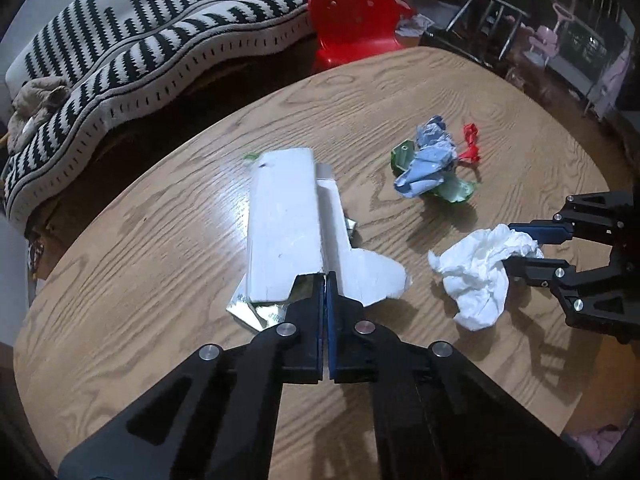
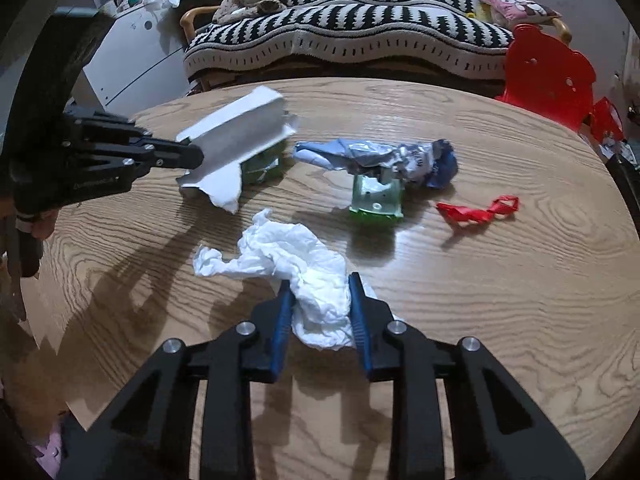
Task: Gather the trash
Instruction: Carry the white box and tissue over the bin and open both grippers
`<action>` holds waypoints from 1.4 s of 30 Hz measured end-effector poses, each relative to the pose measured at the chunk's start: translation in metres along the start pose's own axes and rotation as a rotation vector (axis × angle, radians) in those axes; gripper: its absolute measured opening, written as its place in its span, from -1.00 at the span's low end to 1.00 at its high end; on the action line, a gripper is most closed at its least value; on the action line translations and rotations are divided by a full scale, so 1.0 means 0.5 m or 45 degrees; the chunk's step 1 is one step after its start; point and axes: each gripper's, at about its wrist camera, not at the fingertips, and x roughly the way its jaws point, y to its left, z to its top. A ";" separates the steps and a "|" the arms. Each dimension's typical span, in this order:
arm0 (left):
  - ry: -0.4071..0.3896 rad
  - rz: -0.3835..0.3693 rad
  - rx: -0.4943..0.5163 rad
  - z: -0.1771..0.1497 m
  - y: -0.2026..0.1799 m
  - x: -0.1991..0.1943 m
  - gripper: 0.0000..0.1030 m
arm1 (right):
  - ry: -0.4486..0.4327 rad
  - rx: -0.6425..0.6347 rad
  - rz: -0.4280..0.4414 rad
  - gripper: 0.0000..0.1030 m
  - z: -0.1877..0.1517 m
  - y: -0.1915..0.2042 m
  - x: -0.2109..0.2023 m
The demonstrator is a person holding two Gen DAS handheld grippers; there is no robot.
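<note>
My left gripper (image 1: 325, 280) is shut on the edge of a flattened white carton (image 1: 286, 220), which shows lifted off the table in the right wrist view (image 2: 236, 136). My right gripper (image 2: 320, 284) straddles a crumpled white tissue (image 2: 304, 272) on the wooden table (image 2: 500, 300), fingers at each side of it. In the left wrist view the right gripper (image 1: 510, 244) meets the tissue (image 1: 476, 272). A crumpled blue wrapper (image 2: 380, 156) lies over a green plastic piece (image 2: 376, 200). A red scrap (image 2: 476, 210) lies to the right.
A green wrapper (image 2: 264, 164) lies under the carton. A striped black-and-white sofa (image 2: 352, 32) stands behind the table. A red child's chair (image 2: 548, 76) is at the far right corner. A white cabinet (image 2: 136, 60) is at the left.
</note>
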 end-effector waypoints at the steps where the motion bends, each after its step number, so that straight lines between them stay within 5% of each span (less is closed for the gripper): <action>1: -0.009 -0.003 -0.011 -0.008 -0.004 -0.011 -1.00 | -0.004 0.006 -0.003 -0.46 -0.004 -0.001 -0.007; 25: -0.146 0.042 0.039 -0.092 -0.183 -0.231 -1.00 | -0.181 0.175 -0.108 -0.48 -0.114 -0.028 -0.250; 31: -0.182 -0.060 0.157 -0.100 -0.337 -0.257 -1.00 | -0.260 0.299 -0.175 -0.48 -0.200 -0.100 -0.362; 42: -0.118 -0.391 0.393 -0.142 -0.713 -0.187 -1.00 | -0.295 0.611 -0.408 -0.48 -0.491 -0.285 -0.558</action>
